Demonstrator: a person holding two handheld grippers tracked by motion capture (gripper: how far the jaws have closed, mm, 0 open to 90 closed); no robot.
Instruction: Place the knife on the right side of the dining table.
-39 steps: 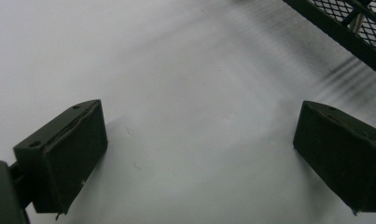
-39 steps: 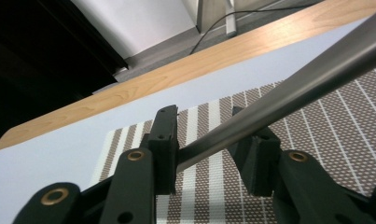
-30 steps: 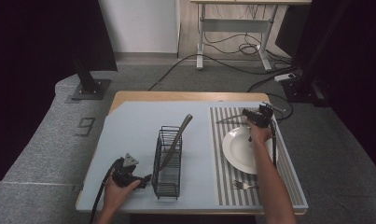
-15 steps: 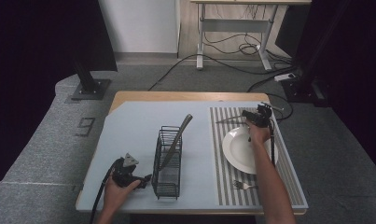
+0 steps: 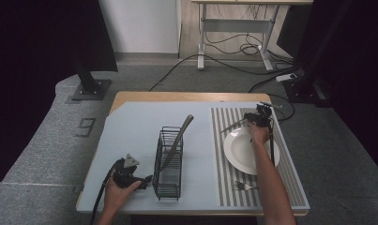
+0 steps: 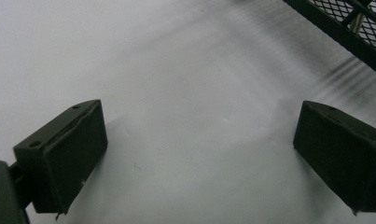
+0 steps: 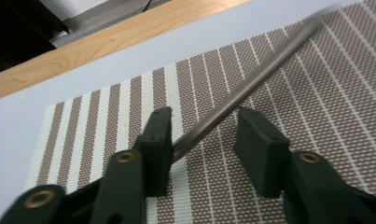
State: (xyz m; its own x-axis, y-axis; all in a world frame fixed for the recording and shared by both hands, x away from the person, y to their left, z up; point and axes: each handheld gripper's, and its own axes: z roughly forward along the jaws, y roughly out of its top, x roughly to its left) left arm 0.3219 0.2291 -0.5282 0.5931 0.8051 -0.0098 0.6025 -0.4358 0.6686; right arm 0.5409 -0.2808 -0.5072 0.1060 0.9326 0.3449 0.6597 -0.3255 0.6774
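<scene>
Steel utensil handle lies between my right gripper jaws, just closing, touching one pad above the striped placemat; left gripper released.

Grey carpet floor all round. White wall panel far centre; black curtains left and right. Far right, a light-framed table with loose cables beneath. Black stand base far left. Power strip far right.

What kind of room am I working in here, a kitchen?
Probably a lab or recording studio, not a kitchen: black curtains, a desk frame with loose cables behind, and a staged table on grey carpet.
</scene>
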